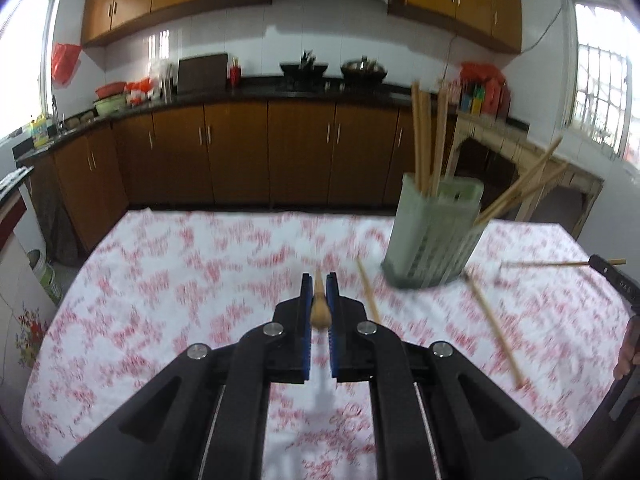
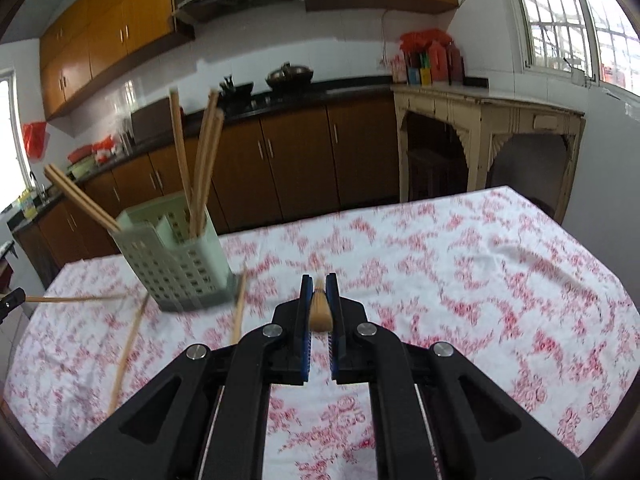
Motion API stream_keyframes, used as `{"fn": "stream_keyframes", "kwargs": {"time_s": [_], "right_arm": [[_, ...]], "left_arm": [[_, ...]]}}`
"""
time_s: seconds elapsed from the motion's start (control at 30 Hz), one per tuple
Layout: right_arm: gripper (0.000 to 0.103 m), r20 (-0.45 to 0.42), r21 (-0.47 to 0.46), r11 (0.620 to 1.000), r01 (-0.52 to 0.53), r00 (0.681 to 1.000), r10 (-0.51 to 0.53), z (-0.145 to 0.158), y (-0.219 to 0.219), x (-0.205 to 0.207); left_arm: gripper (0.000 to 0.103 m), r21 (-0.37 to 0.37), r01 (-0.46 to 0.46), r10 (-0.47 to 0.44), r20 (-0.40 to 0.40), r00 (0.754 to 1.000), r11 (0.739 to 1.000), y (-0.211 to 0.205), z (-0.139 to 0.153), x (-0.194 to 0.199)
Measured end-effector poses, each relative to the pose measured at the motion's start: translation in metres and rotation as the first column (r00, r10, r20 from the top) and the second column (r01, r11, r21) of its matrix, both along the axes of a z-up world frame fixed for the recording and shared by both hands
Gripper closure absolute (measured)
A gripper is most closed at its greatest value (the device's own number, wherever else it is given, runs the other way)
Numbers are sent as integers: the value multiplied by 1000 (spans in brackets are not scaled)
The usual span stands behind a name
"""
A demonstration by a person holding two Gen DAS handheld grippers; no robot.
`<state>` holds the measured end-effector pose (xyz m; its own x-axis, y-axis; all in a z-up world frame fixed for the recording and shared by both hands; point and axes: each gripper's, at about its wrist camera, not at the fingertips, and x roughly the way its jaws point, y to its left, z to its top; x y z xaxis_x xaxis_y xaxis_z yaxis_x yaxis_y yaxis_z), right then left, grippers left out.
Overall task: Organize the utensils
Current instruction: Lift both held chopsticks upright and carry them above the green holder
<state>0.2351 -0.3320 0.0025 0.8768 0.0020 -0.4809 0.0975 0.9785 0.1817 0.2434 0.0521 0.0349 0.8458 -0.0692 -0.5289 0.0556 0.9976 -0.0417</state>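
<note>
Clearly each tool, left (image 1: 319,280) and right (image 2: 319,280), clamps one light, stiff, smooth wooden chopstick (image 1: 320,304) (image 2: 320,308) near its end, liable to pivot.

A white tablecloth (image 1: 192,280) with a red floral print covers the table. Behind it, brown base cabinets (image 1: 236,152) run under a dark countertop (image 1: 256,90), two woks (image 1: 363,69) sitting on the stove. A worn cream side table (image 2: 484,120) stands by the barred window (image 2: 568,20), red bags (image 2: 424,38) stacked at its back.
</note>
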Motion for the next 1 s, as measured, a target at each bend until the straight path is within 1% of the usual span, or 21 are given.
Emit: {"fn": "stream_keyframes", "kwargs": {"time_s": [0.13,0.3,0.67,0.83,1.0], "right_arm": [[96,54,3,1000,-5,999,4,19,1,-3],[96,94,19,1000,-16,995,14,36,2,-4],[96,109,7,999,-47,993,46,49,15,1],[96,145,23,994,-104,984,99,79,21,-4],[96,182,57,982,-181,969,168,114,28,-9]], "left_arm": [[95,-14,9,-8,61,998,1000,-3,24,-1],[95,-27,13,-10,95,995,1000,-6,41,1],[95,-30,16,-13,102,995,999,-9,48,5],[95,-41,50,-44,135,990,998,-14,67,0],[95,-60,123,-110,178,978,991,-31,99,-7]]}}
